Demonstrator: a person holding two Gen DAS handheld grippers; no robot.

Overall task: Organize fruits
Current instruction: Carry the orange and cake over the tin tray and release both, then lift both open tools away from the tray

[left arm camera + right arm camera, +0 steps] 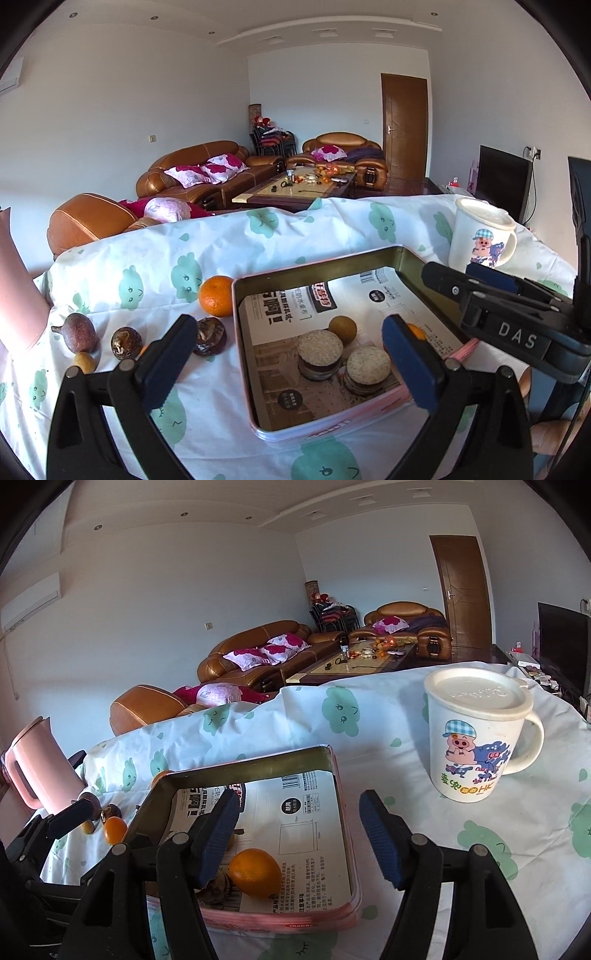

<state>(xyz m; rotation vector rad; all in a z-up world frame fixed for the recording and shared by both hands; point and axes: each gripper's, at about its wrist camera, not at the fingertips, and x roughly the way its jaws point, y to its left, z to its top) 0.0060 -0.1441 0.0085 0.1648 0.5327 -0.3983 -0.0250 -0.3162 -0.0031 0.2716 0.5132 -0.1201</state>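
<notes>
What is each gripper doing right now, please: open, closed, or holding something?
Left gripper: open, holding nothing, over the near edge of the tin.
Right gripper: open, holding nothing; an orange lies in the tin below it.

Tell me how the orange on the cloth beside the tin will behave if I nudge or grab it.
The orange is round and sits loose on the cloth, so a nudge would probably roll it. Its skin looks smooth and glossy, so the pads may slip unless centred. It looks firm, likely safe to squeeze moderately.
</notes>
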